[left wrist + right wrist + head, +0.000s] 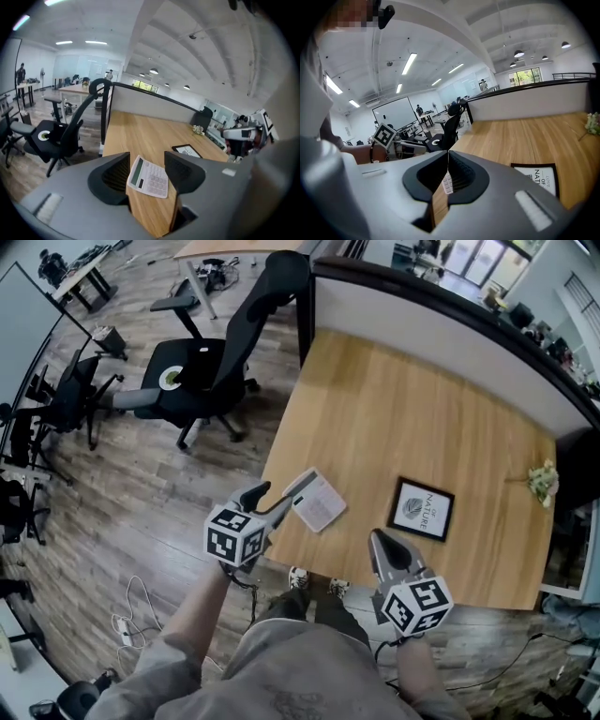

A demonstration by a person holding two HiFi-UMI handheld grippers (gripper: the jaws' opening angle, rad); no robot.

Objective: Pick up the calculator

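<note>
**At front-left corner: approach running, nothing gripped yet**

Near the front-left edge of the light wooden desk (403, 409), the flat white calculator with a grey display strip (319, 501) is lying flat on the wood, not lifted. By my read the pickup is sitting at the approach stage. Nothing is closing on the calculator, so grasp and lift are both remaining.

Left gripper (275, 498) is reaching in from off the desk's corner, jaws spread wide and pointing at the calculator's near edge. In the left gripper view the calculator is showing framed between the two jaws, display strip toward the left jaw. It is looking just short of contact, though I can't tell for sure. The forearm is angling up from the person's left side, with the marker cube (234, 532) sitting behind the jaws.

Right gripper (382, 545) is hovering at the desk's front edge, jaws pressed together with nothing between them. It is pointing up-desk just beside the black-framed white print (422, 509), apart from the calculator. It is looking idle for this task.
</note>
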